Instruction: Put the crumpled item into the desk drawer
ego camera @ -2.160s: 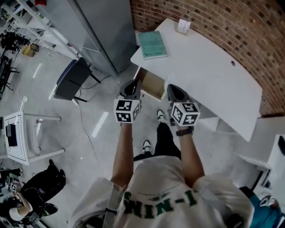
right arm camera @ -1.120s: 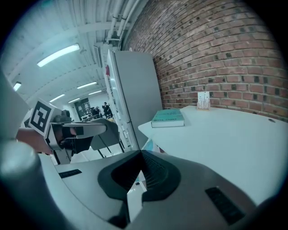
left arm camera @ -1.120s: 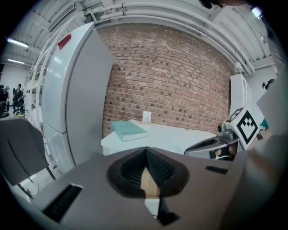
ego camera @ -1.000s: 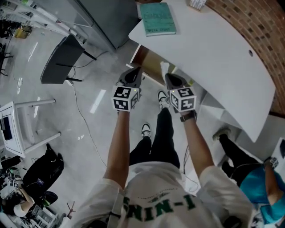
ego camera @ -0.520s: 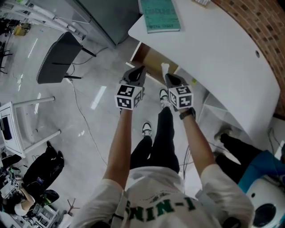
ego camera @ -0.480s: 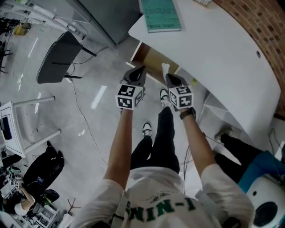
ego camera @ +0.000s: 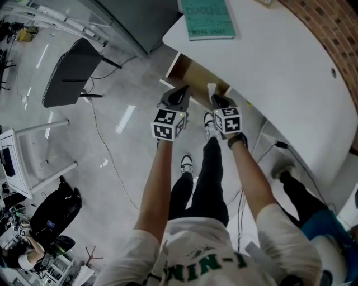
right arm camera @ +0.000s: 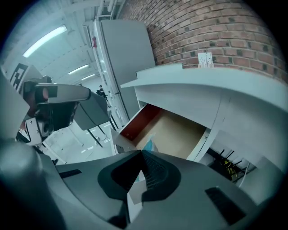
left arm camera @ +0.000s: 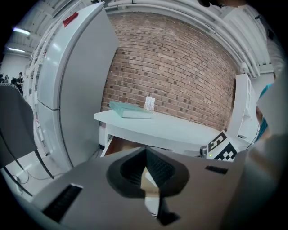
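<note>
The desk drawer [ego camera: 193, 75] stands pulled out under the white desk [ego camera: 268, 61], its tan wooden bottom bare in the right gripper view [right arm camera: 175, 132]. My right gripper [ego camera: 215, 99] is shut on the crumpled item [ego camera: 211, 89], a small pale wad that sticks out past the jaw tips over the drawer's front edge. In the right gripper view the crumpled item [right arm camera: 149, 144] shows just beyond my right gripper [right arm camera: 141, 155]. My left gripper [ego camera: 180, 93] hangs beside it to the left, in front of the drawer, jaws shut and empty [left arm camera: 146, 155].
A teal book [ego camera: 208, 19] lies on the desk's left end. A tall grey cabinet [ego camera: 134, 17] stands left of the desk, a dark chair [ego camera: 70, 70] further left on the floor. Another person's leg [ego camera: 296, 190] is under the desk at right.
Both grippers have come nearer the open drawer, the left one drifting right. The right gripper still holds the crumpled item, now at the drawer's front edge.
</note>
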Tool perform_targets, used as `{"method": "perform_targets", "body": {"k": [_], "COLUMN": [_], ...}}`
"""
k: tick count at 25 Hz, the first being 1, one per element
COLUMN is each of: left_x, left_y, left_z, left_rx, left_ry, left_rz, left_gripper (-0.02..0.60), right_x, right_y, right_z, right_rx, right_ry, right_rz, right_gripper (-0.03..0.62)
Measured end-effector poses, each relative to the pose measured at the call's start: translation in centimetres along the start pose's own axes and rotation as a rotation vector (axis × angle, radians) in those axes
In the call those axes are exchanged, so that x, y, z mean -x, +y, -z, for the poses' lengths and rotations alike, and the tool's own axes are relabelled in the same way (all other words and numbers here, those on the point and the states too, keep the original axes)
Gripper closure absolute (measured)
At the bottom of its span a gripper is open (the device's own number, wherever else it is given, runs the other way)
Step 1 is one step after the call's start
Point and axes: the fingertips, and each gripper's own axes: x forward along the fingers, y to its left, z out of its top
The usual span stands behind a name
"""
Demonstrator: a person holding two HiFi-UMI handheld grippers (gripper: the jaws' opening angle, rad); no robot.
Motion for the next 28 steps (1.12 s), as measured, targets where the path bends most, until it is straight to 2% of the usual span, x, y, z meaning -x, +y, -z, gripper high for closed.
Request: {"method": "perform_targets", "body": {"k": [13, 14, 16, 17, 28], "left_x": [-0.4, -0.2, 0.1, 0.2, 3.1], "left_y": [1.4, 1.4, 1.2, 1.2, 0.9], "left_z": [1.3, 1.3, 1.3, 1.2, -0.3], "left_rx": [0.031, 0.031, 0.029, 0.026, 0.029], "left_ry": [-0.002, -0.001, 0.002, 0.002, 0.003], "left_rz": [0.01, 0.011, 0.018, 0.02, -0.003], "left_gripper": [0.584, 0.584, 0.584, 0.584, 0.584], "right_x": [-4.2, -4.1, -3.9, -3.8, 0.8], "right_y": [-1.3, -1.4, -1.2, -0.9, 1.2], "right_z": [2.6, 2.7, 2.9, 2.9, 0.2], "right_rx": [-0.042, -0.047, -0.061, -0.062, -0.063], "right_ry": [0.102, 0.103, 0.103, 0.102, 0.065], "right_rz": [0.038, 0.036, 0.022, 0.012, 0.006], "right_gripper": [0.589, 0.585, 0.504, 0.487, 0.484]}}
